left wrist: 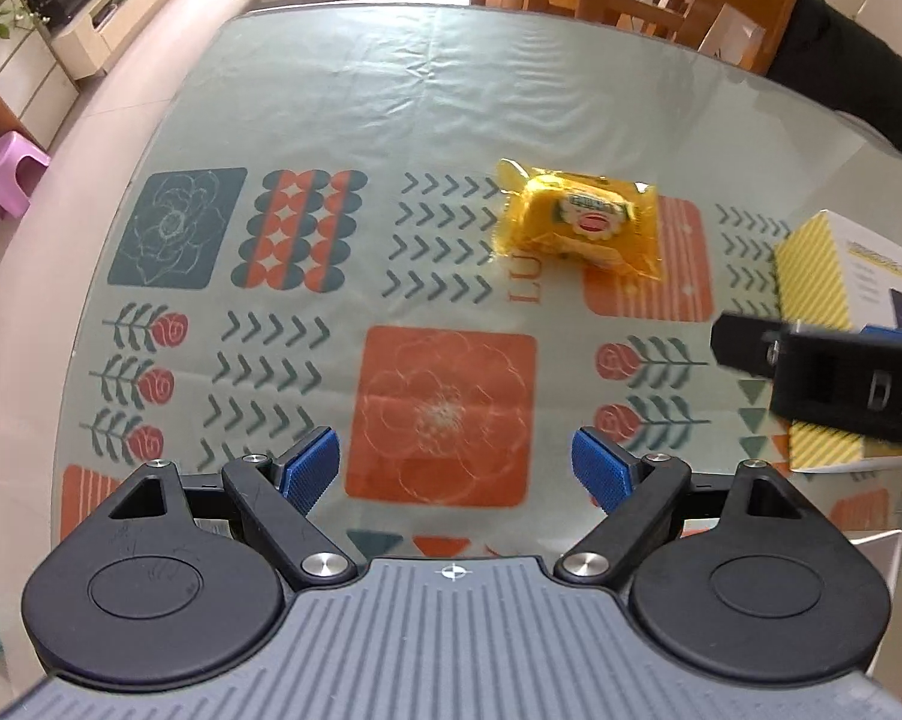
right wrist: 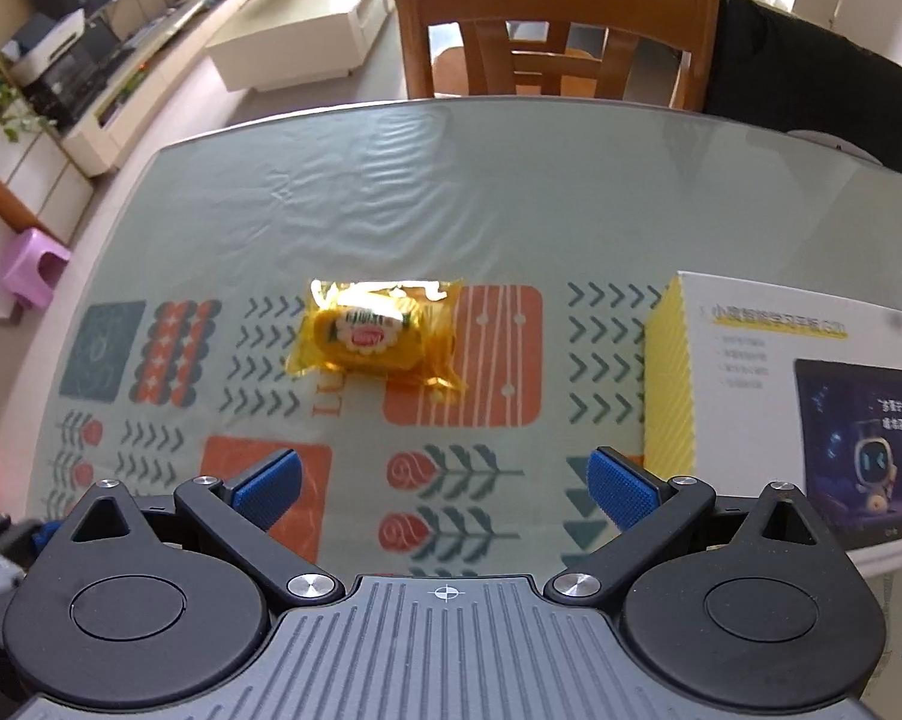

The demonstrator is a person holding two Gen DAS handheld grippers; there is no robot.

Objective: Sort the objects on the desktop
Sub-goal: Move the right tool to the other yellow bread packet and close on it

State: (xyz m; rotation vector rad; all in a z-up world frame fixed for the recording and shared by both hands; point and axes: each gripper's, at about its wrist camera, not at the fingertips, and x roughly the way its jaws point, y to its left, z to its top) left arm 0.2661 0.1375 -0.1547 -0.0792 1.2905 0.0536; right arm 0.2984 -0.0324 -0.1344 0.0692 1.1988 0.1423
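The snack packet (right wrist: 379, 336) lies mid-table (right wrist: 511, 192), the box (right wrist: 799, 396) to its right.

Brown wooden chair (right wrist: 547, 30) beyond table's far edge, ahead of fingers; small purple plastic stool (right wrist: 31, 267) on floor, far left.

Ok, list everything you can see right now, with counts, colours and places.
snack packet: 1, yellow wrapper, mid-table on the cloth
box: 1, white with yellow striped side, lying at the table's right
tablecloth: 1, pale green with orange and teal prints, covering the table
wooden chair: at least 1, brown, at the far edge
stool: 1, purple, on the floor left
left gripper: blue pads, jaws open, empty
right gripper: blue pads, jaws open, empty
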